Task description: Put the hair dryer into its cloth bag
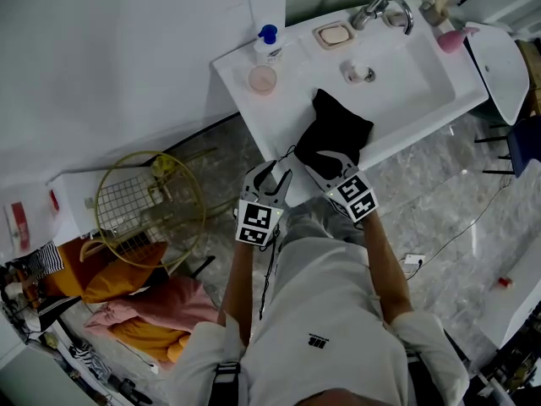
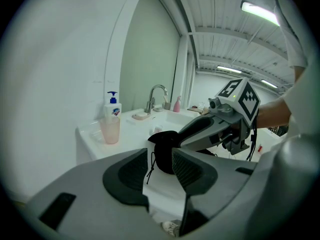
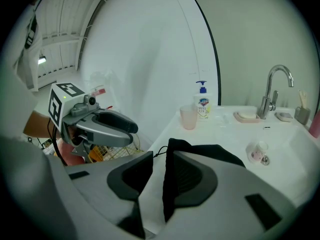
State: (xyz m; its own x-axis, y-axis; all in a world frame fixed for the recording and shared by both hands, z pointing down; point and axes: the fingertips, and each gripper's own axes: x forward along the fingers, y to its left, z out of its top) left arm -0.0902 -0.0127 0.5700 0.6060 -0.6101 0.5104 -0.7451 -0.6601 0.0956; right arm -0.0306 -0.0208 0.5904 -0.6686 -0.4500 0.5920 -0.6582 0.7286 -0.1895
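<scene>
Closest below the head camera is the person's white shirt, with both forearms reaching forward to the two grippers at the front edge of a white desk that has a sink basin sunk into it. The black cloth bag lies bulging on that front edge, between the basin and the person; what is inside it cannot be seen. The right gripper sits over the near end of the bag. A fold of the black cloth runs down between its jaws, lying against one pad while a pale gap shows beside the other, so the jaws are released rather than clamped. The left gripper is just beside it, short of the bag, its jaws a little apart and grasping nothing; the bag's thin drawstring dangles in the gap. Farther back on the desk stand a soap bottle and a pink cup, with a soap dish beside the tap. A yellow wire basket stands on the floor to the left.
</scene>
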